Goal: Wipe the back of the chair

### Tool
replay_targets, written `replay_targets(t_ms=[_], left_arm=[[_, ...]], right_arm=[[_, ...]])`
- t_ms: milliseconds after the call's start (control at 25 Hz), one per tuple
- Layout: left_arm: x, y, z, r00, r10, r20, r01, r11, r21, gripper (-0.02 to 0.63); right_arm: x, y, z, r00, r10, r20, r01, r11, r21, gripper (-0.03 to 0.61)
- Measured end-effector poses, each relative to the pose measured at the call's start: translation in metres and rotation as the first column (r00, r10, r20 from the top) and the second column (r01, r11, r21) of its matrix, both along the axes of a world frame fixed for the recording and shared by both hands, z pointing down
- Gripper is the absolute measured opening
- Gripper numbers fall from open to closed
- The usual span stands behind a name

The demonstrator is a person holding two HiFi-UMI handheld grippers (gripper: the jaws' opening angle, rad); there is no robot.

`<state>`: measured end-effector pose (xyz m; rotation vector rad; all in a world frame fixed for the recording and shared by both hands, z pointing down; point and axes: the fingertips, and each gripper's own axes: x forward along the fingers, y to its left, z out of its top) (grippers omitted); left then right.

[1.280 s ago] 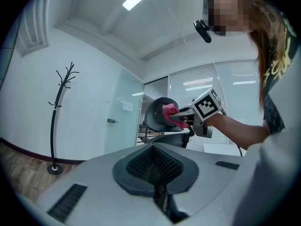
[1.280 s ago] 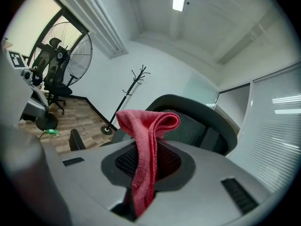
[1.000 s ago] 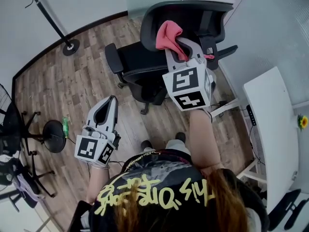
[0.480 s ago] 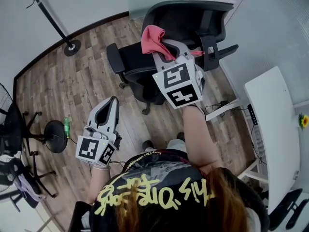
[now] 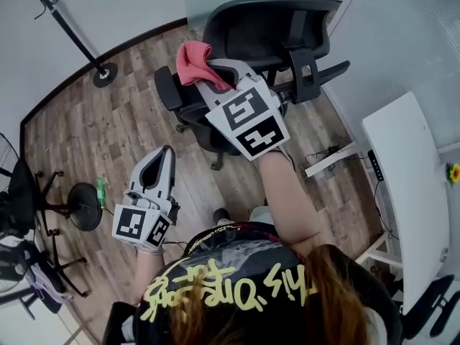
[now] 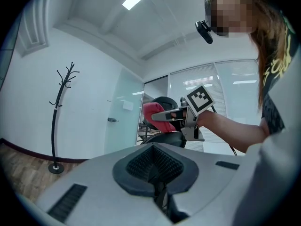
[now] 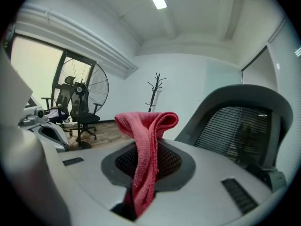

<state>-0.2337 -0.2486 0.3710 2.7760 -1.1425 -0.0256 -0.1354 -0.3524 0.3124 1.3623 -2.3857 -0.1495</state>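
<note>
Head view: cloth farther left

Right tool holding pink cloth, black chair beyond

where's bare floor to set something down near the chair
Widest bare patch: the wood floor between the coat stand base and the chair. A narrower strip lies between the chair and the person's shoes. Crowded: lower left, with the round black stand base, green bottle and another chair's legs; right of the chair, cables beside the white desk.
</note>
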Motion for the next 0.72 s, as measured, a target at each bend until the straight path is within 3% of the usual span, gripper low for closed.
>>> replay_targets(t_ms=[200, 400, 560, 640, 720], left_arm=[[0.011, 0.000, -0.001, 1.000, 0.008, 0.018, -0.008, 1.000, 0.008, -0.009], [0.029, 0.002, -0.007, 1.000, 0.014, 0.012, -0.014, 1.000, 0.014, -0.009], [0.050, 0.004, -0.010, 0.999, 0.033, 0.024, -0.033, 0.999, 0.020, -0.009], [0.057, 0.005, -0.011, 0.999, 0.033, 0.026, -0.033, 0.999, 0.021, -0.009], [0.061, 0.005, -0.011, 0.999, 0.022, 0.024, -0.022, 0.999, 0.023, -0.009]], right_arm=[[0.028, 0.018, -0.042, 0.990, 0.004, 0.139, -0.020, 0.994, 0.110, 0.063], [0.089, 0.036, -0.060, 0.987, 0.156, 0.044, -0.161, 0.971, 0.179, 0.063], [0.132, 0.052, -0.094, 0.980, 0.175, 0.097, -0.195, 0.941, 0.278, 0.063], [0.148, 0.061, -0.119, 0.983, 0.175, 0.052, -0.182, 0.915, 0.360, 0.063], [0.161, 0.065, -0.136, 0.969, 0.222, -0.108, -0.153, 0.884, 0.441, 0.063]])
